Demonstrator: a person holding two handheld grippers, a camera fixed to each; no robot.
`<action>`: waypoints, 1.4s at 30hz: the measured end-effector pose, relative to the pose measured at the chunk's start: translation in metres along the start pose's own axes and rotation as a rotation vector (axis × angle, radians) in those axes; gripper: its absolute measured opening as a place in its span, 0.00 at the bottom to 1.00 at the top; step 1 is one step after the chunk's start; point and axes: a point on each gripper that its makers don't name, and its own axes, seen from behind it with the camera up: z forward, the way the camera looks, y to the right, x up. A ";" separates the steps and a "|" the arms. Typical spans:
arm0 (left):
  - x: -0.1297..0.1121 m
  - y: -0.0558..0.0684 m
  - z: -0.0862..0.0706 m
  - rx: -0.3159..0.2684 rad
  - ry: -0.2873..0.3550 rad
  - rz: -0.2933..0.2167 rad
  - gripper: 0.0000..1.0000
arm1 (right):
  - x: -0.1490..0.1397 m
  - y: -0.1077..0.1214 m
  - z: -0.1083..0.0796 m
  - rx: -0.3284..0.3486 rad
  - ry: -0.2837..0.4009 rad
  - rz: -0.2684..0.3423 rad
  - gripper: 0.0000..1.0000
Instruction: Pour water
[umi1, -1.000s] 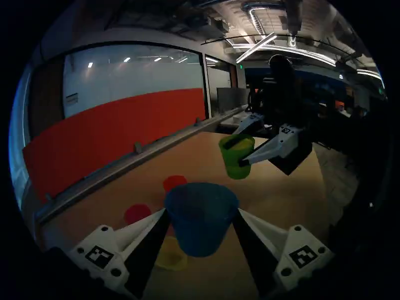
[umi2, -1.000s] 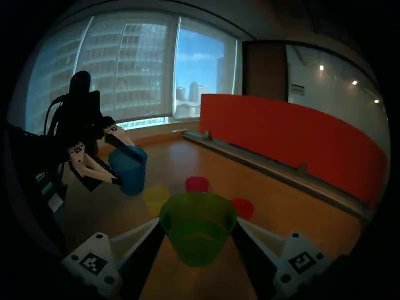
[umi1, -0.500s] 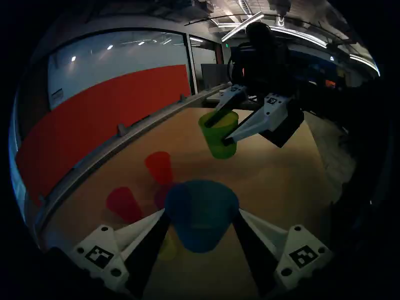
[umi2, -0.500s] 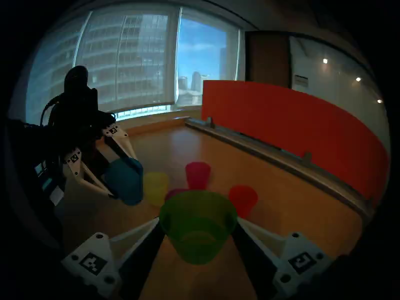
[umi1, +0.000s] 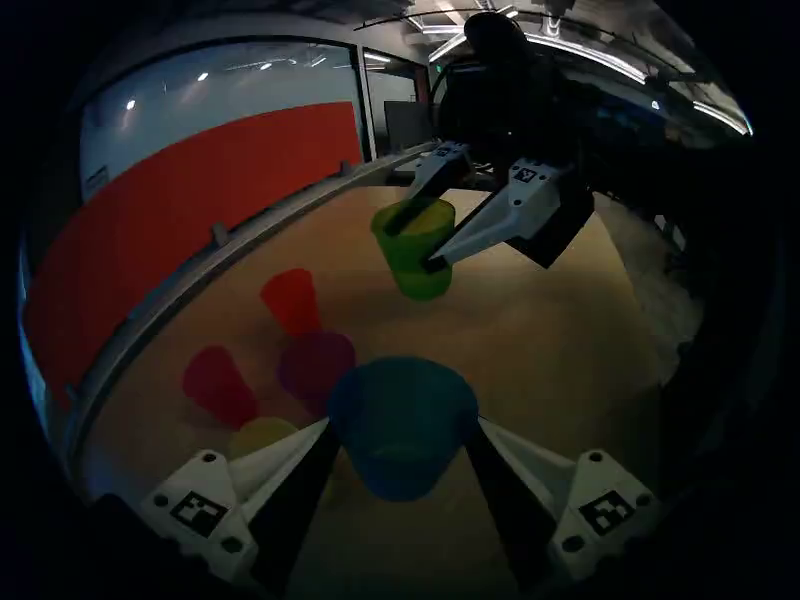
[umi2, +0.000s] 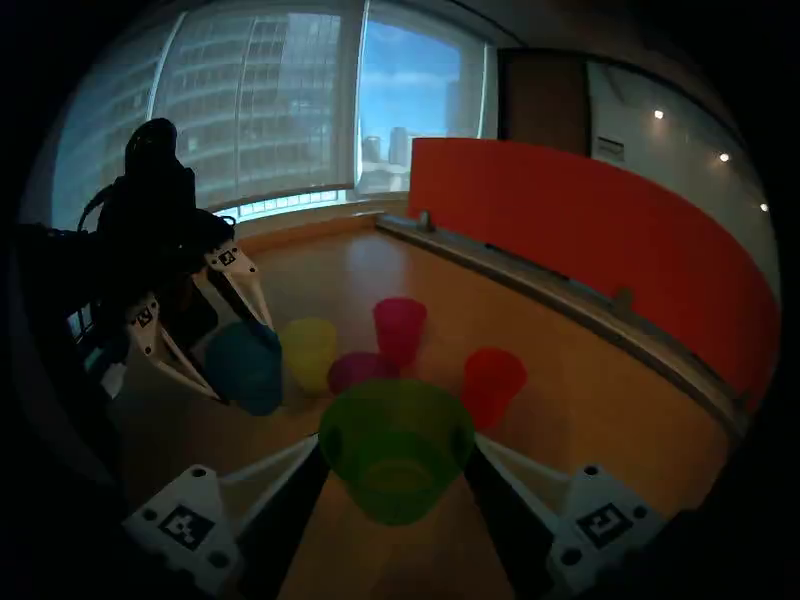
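My left gripper (umi1: 400, 428) is shut on a blue cup (umi1: 402, 455), held upright above the wooden table (umi1: 540, 340). My right gripper (umi2: 396, 452) is shut on a green cup (umi2: 396, 480), also upright. In the left gripper view the green cup (umi1: 412, 262) hangs ahead in the right gripper (umi1: 410, 248), with a person's dark outline behind it. In the right gripper view the blue cup (umi2: 246, 372) sits at the left in the left gripper (umi2: 243, 360). I cannot tell whether either cup holds water.
Several small cups stand on the table between the two grippers: a yellow cup (umi2: 308, 350), a pink cup (umi2: 399, 330), a magenta cup (umi2: 356, 372) and a red cup (umi2: 492, 382). A red partition (umi2: 600, 250) with a metal rail runs along the table's far edge.
Both views have tipped downward, so more of the small cups show. The green cup has drawn nearer to the blue one. Both grippers have kept their hold.
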 end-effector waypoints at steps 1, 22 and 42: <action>-0.002 0.001 0.001 -0.003 -0.003 -0.001 0.86 | -0.001 0.000 0.001 0.001 -0.003 -0.001 0.89; -0.035 0.008 0.023 -0.066 -0.071 -0.013 0.86 | -0.036 0.002 0.027 0.018 -0.089 0.007 0.89; -0.048 0.008 0.024 -0.085 -0.088 -0.020 0.86 | -0.056 0.000 0.038 0.025 -0.136 0.010 0.90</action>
